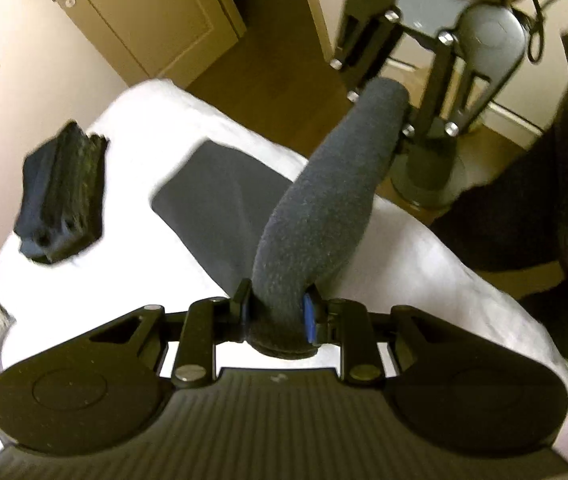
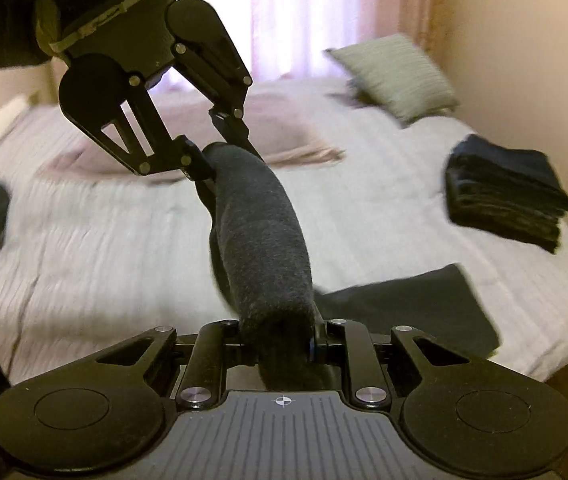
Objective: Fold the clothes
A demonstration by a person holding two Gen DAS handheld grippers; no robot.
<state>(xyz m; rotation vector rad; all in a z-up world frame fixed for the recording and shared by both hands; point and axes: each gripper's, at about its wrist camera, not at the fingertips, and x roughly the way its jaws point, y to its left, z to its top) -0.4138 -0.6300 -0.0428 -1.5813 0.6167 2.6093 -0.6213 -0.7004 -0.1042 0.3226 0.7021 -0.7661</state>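
A dark grey garment [image 1: 323, 200] is stretched between both grippers above the white bed [image 1: 156, 112], its lower part [image 1: 220, 200] draped on the bedcover. My left gripper [image 1: 278, 316] is shut on one end of it. My right gripper [image 2: 276, 340] is shut on the other end [image 2: 260, 248]. The right gripper shows at the top of the left wrist view [image 1: 399, 116]; the left gripper shows at upper left of the right wrist view [image 2: 212, 160]. The draped part also shows in the right wrist view [image 2: 411, 304].
A stack of folded dark clothes [image 1: 60, 196] sits on the bed near the wall, also in the right wrist view [image 2: 503, 192]. A grey pillow [image 2: 395, 76] and a pink blanket [image 2: 244, 136] lie at the bed's far end. Wooden floor [image 1: 268, 56] and a door [image 1: 132, 12] lie beyond.
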